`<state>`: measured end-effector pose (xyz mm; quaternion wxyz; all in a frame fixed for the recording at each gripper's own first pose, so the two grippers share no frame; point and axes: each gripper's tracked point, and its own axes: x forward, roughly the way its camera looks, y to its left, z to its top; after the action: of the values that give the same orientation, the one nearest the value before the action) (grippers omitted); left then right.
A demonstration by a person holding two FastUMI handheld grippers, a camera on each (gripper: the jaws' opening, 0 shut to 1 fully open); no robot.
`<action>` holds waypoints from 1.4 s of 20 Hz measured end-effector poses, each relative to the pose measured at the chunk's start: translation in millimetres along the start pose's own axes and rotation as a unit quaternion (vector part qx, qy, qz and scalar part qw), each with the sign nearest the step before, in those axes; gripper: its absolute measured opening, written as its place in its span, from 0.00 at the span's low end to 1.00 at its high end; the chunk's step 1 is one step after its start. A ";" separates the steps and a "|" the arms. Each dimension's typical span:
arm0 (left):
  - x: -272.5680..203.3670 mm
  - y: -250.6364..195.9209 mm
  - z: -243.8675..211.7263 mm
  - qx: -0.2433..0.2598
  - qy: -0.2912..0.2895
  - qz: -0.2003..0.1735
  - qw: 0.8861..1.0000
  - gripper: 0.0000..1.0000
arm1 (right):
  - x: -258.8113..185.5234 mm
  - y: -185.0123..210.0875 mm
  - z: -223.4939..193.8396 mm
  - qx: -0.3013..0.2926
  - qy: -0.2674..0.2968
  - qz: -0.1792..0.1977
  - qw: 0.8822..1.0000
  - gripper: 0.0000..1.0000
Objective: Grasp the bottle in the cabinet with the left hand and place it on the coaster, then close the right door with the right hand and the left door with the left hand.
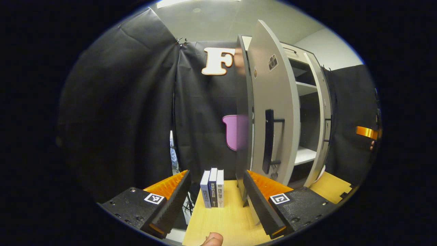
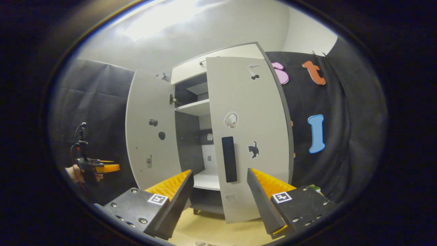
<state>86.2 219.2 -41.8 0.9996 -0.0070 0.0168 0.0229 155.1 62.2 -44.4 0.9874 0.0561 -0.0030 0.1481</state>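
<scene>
The cabinet stands upright on the table with both of its 2 doors swung out. No bottle or coaster can be made out, and the shelves that show look bare, so I judge the placing done and the door-closing in hand.

The right door lies straight ahead of the right tongs, its outer face turned toward them and its tall dark handle running vertically, just above the gap between the fingers. The right tongs are spread wide and hold nothing. This door is much the nearer to the right hand, so a push on that face, swinging it about its vertical hinge edge toward the cabinet, is what the next move calls for.

The left door stands just right of centre ahead of the left tongs, seen nearly edge-on, its long black handle also vertical. The left tongs are likewise wide apart and empty, with their right finger low beside the door's foot.

3 small boxes stand upright on the table between the left fingers, farther off.
</scene>
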 end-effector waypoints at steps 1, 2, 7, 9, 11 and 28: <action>9.7 -5.2 7.9 -0.002 -0.005 -0.006 1.000 0.95 | -5.2 -1.4 1.0 -0.001 0.002 -0.002 1.000 0.95; 18.2 -8.9 14.6 -0.003 -0.009 -0.011 1.000 0.94 | -9.6 -5.5 2.5 -0.004 0.003 -0.006 1.000 0.95; 50.9 -23.6 42.9 0.002 -0.034 -0.029 0.999 0.94 | -58.2 -22.7 13.8 -0.036 -0.019 -0.023 0.999 0.95; 58.3 -40.7 44.8 -0.011 -0.025 -0.045 0.999 0.94 | -75.5 -27.1 17.6 -0.045 -0.022 -0.028 0.998 0.92; 60.5 -51.4 47.1 -0.018 -0.024 -0.058 0.998 0.89 | -89.6 -34.8 22.2 -0.055 -0.022 -0.043 0.997 0.95; 70.9 -124.6 48.3 -0.009 -0.019 -0.082 0.996 0.91 | -91.1 -42.7 19.6 -0.077 -0.012 -0.081 0.994 0.95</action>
<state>164.3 98.6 5.7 0.9981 -0.0172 -0.0035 -0.0587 80.7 -7.2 -31.8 0.9974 -0.0180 -0.0216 0.0660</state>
